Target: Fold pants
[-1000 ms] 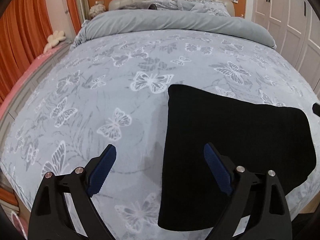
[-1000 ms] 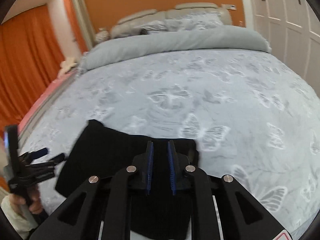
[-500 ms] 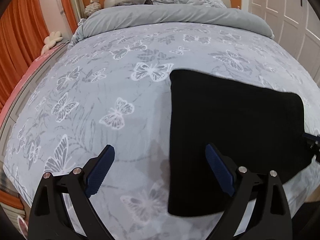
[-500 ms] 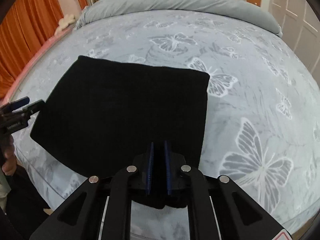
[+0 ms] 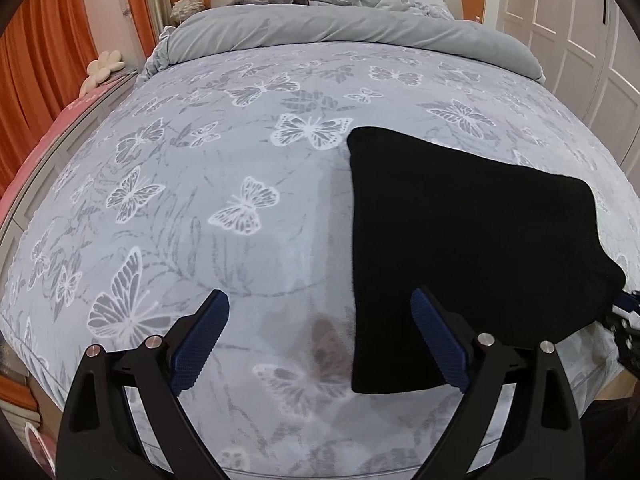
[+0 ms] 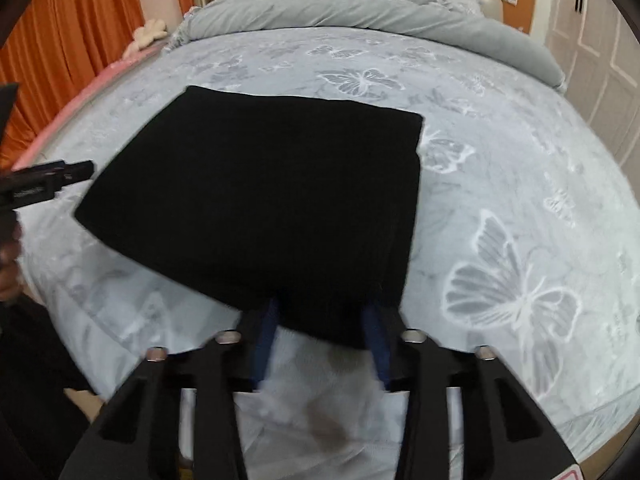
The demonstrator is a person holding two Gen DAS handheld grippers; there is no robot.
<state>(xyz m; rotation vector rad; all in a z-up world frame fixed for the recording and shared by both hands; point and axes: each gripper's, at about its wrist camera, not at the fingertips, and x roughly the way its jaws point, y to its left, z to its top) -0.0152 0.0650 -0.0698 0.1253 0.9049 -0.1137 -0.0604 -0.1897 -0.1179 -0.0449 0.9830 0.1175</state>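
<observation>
Currently the pants (image 5: 460, 236) lie as a compact black rectangle on the bed (image 5: 224, 168), near its foot edge, with the near corner hanging just over that edge in the right wrist view.

Handling (judged): soft, thick knit-like cloth, light, not fragile and not slippery. The folded layers will sag and slide apart if lifted by one point. Best hold is at a corner or along a folded edge, pinching all layers together. The right-hand edge (image 6: 404, 216) shows stacked layers and looks like the thickest bite.

Left tool (image 5: 320, 340): jaws stand wide apart and hold nothing. It hovers over the bedspread at the left edge of the pants. Its right pad (image 5: 438, 344) sits in front of the black cloth; whether it touches cannot be told. Its left pad (image 5: 200, 344) is over bare bedspread.

Right tool (image 6: 322, 344): jaws partly apart, a moderate gap. The near edge of the pants lies across the fingertips and hides them, so the cloth sits between or just over the pads (image 6: 264, 340). No pinch is visible; the frame is motion-blurred here. Read as released, not gripping.

Fold state (judged): looks finished or nearly so; outline is square and flat, no loose leg visible.
</observation>
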